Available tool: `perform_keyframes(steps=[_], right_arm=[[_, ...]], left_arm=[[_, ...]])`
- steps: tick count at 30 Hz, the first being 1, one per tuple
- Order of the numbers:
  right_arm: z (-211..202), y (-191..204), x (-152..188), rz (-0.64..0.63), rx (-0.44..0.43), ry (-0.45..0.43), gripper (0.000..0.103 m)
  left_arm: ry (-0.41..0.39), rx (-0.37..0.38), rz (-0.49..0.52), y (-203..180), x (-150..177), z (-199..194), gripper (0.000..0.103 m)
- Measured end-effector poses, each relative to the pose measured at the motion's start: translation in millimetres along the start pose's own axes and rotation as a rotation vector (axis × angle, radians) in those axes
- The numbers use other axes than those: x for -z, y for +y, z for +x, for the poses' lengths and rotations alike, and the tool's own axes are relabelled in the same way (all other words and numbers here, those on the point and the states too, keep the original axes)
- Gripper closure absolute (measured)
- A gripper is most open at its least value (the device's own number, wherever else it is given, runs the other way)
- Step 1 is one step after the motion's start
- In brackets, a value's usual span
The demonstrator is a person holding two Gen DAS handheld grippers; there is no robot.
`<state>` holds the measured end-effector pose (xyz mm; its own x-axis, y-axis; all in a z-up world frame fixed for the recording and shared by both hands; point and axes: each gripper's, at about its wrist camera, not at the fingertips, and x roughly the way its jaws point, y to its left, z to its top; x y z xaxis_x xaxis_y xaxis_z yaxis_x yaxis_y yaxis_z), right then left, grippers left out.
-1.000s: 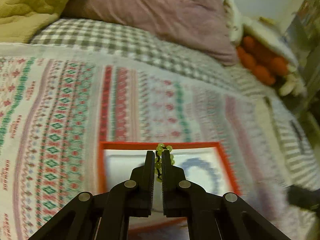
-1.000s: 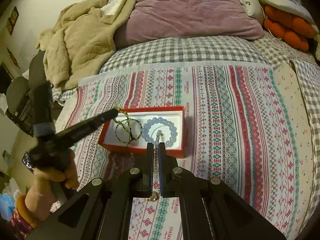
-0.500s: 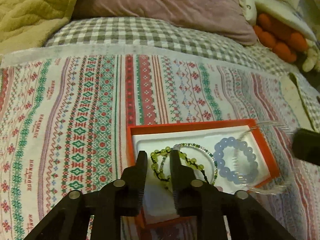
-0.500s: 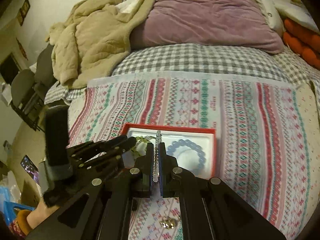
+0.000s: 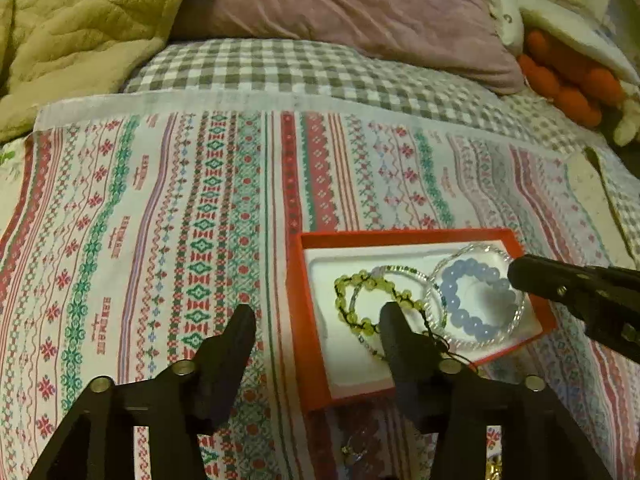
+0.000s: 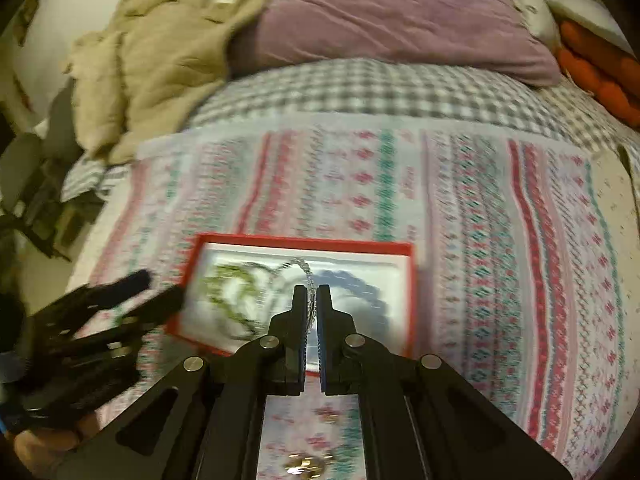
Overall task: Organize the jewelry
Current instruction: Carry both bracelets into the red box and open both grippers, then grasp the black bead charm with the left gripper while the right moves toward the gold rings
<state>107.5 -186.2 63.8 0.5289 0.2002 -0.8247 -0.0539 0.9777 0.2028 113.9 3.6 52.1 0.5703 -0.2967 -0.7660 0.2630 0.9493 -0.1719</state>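
1. We see our left gripper (image 5: 316, 318) with its jaws opening and nothing between them; its right finger stands just in front of the green beaded bracelet (image 5: 370, 304), which lies in the shallow red box with a white lining (image 5: 308, 320).
2. Our right gripper (image 6: 312, 294) is closed tight on a clear crystal-bead bracelet (image 5: 476, 258), holding it over the pale blue round-bead bracelet (image 5: 466, 302) in the right half of the box.
3. A thin bracelet of tiny green and clear beads (image 5: 394, 269) overlaps the green one.
4. The box sits on a striped embroidered cloth (image 5: 180, 220) over a grey checked bedsheet (image 5: 280, 68); a mauve pillow (image 5: 360, 12) and a tan blanket (image 5: 80, 28) lie beyond.
5. We count four bracelets, one box, two grippers.
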Motion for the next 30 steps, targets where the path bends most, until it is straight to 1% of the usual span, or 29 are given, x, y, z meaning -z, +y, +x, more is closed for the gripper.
perform_keyframes(steps=[3, 5, 8, 12, 13, 15, 16, 17, 19, 22, 24, 26, 28, 30], right_arm=[[7.0, -13.4, 1.7, 0.018, 0.041, 0.01, 0.099], [9.8, -19.4, 1.9, 0.021, 0.056, 0.012, 0.099], [13.7, -23.9, 2.0, 0.032, 0.067, 0.02, 0.098], [14.3, -26.0, 1.9, 0.033, 0.066, 0.045, 0.097], [14.0, -25.7, 2.2, 0.032, 0.067, 0.047, 0.093], [10.7, -25.5, 3.2, 0.03, 0.066, 0.048, 0.082], [9.3, -24.9, 4.0, 0.031, 0.066, 0.047, 0.071], [6.6, -24.4, 5.2, 0.029, 0.068, 0.045, 0.062], [0.5, -21.6, 7.4, 0.022, 0.072, 0.034, 0.058], [-9.0, -19.0, 9.5, 0.022, 0.061, 0.026, 0.056], [-15.9, -18.0, 11.6, 0.03, 0.063, 0.014, 0.051], [-23.1, -17.2, 15.0, 0.03, 0.065, 0.006, 0.045], [-29.1, -17.0, 18.8, 0.027, 0.067, 0.005, 0.041], [-34.6, -17.3, 24.9, 0.021, 0.07, 0.011, 0.039]], left_arm=[[0.003, -0.011, 0.01, -2.5, 1.8, -0.1, 0.037], [0.007, -0.02, 0.02, -4.5, 2.9, 0.5, 0.035], [0.017, -0.034, 0.036, -8.1, 4.7, 1.9, 0.033], [0.024, -0.046, 0.044, -10.3, 7.0, 0.2, 0.023], [0.024, -0.047, 0.045, -10.8, 7.0, -0.7, 0.022], [0.021, -0.055, 0.048, -12.4, 7.7, -3.4, 0.016], [0.018, -0.064, 0.051, -12.9, 8.2, -5.3, 0.015], [0.017, -0.07, 0.053, -13.3, 8.6, -6.5, 0.012], [0.015, -0.08, 0.056, -13.9, 9.7, -9.3, 0.009], [0.024, -0.09, 0.053, -13.7, 11.9, -12.8, 0.007], [0.034, -0.096, 0.052, -13.8, 14.8, -14.7, 0.006], [0.049, -0.1, 0.056, -13.9, 18.1, -15.8, 0.006], [0.066, -0.103, 0.061, -14.4, 21.7, -16.9, 0.006], [0.079, -0.101, 0.064, -13.8, 25.4, -19.1, 0.006]])
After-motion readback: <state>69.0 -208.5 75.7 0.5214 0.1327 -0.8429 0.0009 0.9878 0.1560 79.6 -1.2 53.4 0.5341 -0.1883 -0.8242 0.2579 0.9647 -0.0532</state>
